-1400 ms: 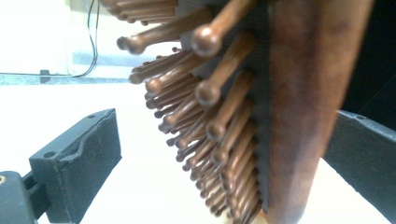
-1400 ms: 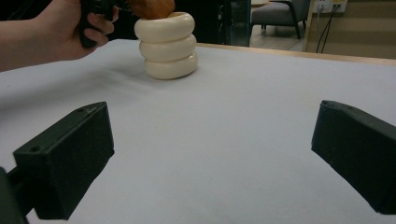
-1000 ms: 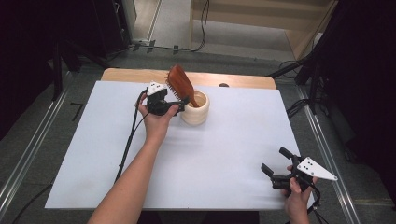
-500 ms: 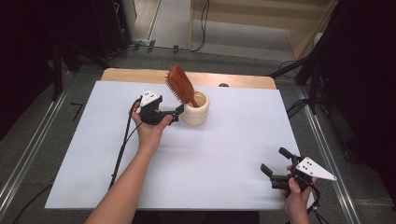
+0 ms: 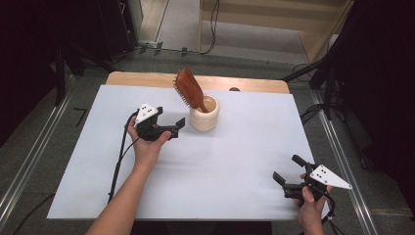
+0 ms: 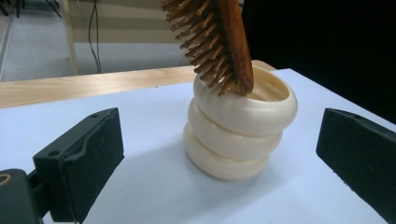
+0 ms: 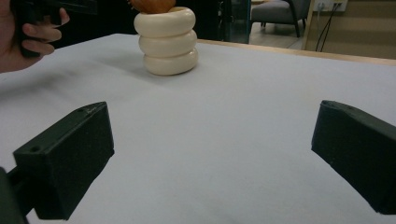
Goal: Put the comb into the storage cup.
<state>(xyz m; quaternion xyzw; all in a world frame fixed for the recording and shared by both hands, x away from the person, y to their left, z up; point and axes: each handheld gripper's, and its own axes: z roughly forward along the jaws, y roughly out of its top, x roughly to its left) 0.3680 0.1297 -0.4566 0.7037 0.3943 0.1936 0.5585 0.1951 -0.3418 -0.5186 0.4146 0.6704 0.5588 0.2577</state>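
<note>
Standing in the cream ribbed ceramic cup (image 5: pixel 204 115) at the table's far middle, the brown wooden hairbrush (image 5: pixel 190 89) leans left; left gripper (image 5: pixel 171 129) just beside, right gripper (image 5: pixel 288 170) near-right, both wide open, empty.

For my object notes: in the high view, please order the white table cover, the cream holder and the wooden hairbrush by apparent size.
1. White table cover, largest by far.
2. Wooden hairbrush and cream holder: similar, so unranked; the brush's handle is hidden inside the holder.
</note>
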